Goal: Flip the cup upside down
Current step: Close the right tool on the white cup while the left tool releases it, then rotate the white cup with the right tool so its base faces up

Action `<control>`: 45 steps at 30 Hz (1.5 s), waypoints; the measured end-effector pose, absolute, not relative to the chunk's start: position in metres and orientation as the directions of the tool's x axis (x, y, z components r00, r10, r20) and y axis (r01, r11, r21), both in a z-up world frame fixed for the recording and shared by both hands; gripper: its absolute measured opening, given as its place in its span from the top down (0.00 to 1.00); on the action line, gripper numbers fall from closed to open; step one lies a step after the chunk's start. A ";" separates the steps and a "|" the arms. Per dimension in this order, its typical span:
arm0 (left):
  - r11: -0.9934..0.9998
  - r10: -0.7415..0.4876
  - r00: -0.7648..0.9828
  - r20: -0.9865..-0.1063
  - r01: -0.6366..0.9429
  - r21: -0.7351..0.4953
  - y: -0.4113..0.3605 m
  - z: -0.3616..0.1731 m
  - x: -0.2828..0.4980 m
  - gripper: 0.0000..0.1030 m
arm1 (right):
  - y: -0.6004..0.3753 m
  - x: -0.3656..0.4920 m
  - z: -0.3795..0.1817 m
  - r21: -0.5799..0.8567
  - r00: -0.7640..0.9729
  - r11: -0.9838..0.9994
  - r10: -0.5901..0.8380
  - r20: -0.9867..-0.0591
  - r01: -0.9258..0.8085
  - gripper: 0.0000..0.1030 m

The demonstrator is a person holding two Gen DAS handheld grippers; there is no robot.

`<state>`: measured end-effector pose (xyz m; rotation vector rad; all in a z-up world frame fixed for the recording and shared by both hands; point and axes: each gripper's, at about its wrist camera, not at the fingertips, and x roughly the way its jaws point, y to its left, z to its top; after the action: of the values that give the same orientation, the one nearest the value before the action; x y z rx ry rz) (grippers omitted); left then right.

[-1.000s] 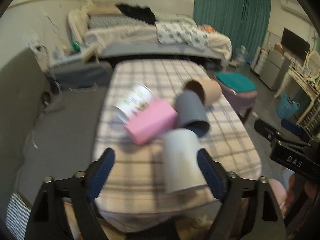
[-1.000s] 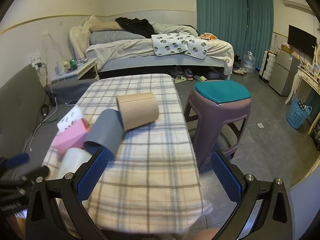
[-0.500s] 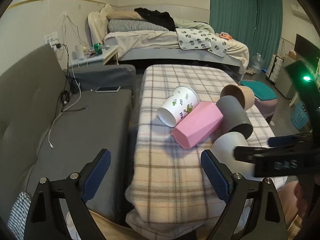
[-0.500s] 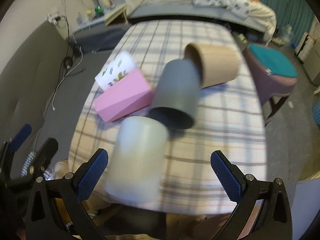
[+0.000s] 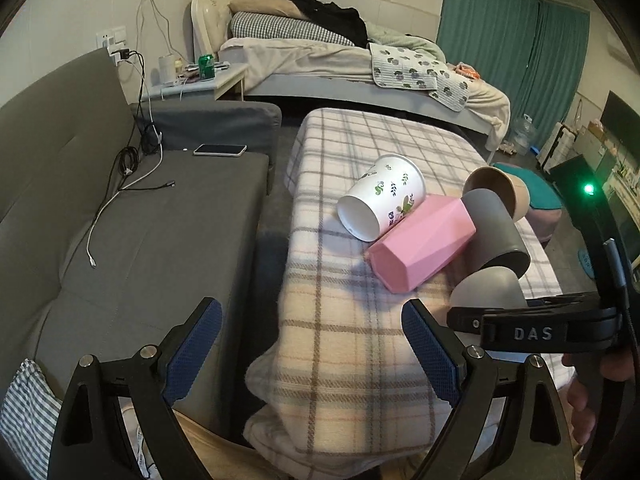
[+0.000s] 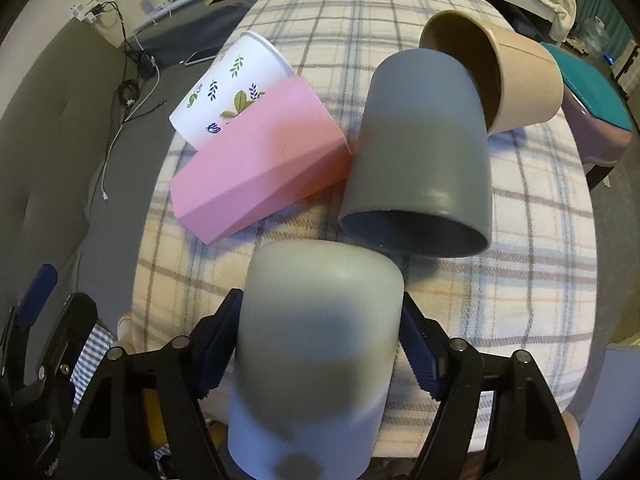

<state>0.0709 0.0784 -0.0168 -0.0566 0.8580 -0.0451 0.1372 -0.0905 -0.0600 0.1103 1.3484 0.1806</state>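
Several cups lie on their sides on a plaid-covered table (image 6: pixel 520 280). A white cup (image 6: pixel 316 344) lies at the near edge, closed bottom pointing away from me. My right gripper (image 6: pixel 320 340) is shut on the white cup, its blue pads pressed to both sides. The cup also shows in the left wrist view (image 5: pixel 486 290), behind the right gripper's body. Beyond it lie a dark grey cup (image 6: pixel 420 148), a pink faceted cup (image 6: pixel 260 168), a white leaf-print cup (image 6: pixel 228 88) and a tan cup (image 6: pixel 516 80). My left gripper (image 5: pixel 312 348) is open and empty, at the table's near left corner.
A grey sofa (image 5: pixel 140 220) with a phone (image 5: pixel 220 150) and cables runs along the table's left side. A purple stool with a teal seat (image 6: pixel 596 100) stands to the right. A bed (image 5: pixel 360 64) lies beyond the table.
My right gripper has swung down over the table and closed on the white cup. My left gripper has drawn back and left, off the white cup.
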 end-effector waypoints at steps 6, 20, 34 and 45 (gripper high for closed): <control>0.997 -0.068 0.660 -0.748 0.016 -0.076 0.074 -0.010 0.069 0.09 | -0.094 0.119 -0.045 0.210 0.252 0.972 0.232 -0.940 -0.110 0.29; 0.997 -0.073 0.654 -0.753 0.056 -0.048 0.048 -0.008 0.059 0.09 | -0.107 0.056 0.001 0.027 0.601 0.977 0.151 -0.785 -0.211 0.30; 0.996 -0.088 0.646 -0.759 0.037 -0.085 0.052 -0.025 0.064 0.09 | -0.111 0.071 -0.012 0.001 0.617 0.978 0.133 -0.776 -0.209 0.31; 0.996 -0.084 0.635 -0.768 0.043 -0.074 0.050 -0.028 0.065 0.09 | -0.103 0.077 -0.021 -0.025 0.585 0.974 0.115 -0.803 -0.226 0.31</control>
<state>0.0654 0.0502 -0.0283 -0.0508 0.8803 -0.0726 0.0772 -0.1030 -0.0210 -0.1290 0.9253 0.1997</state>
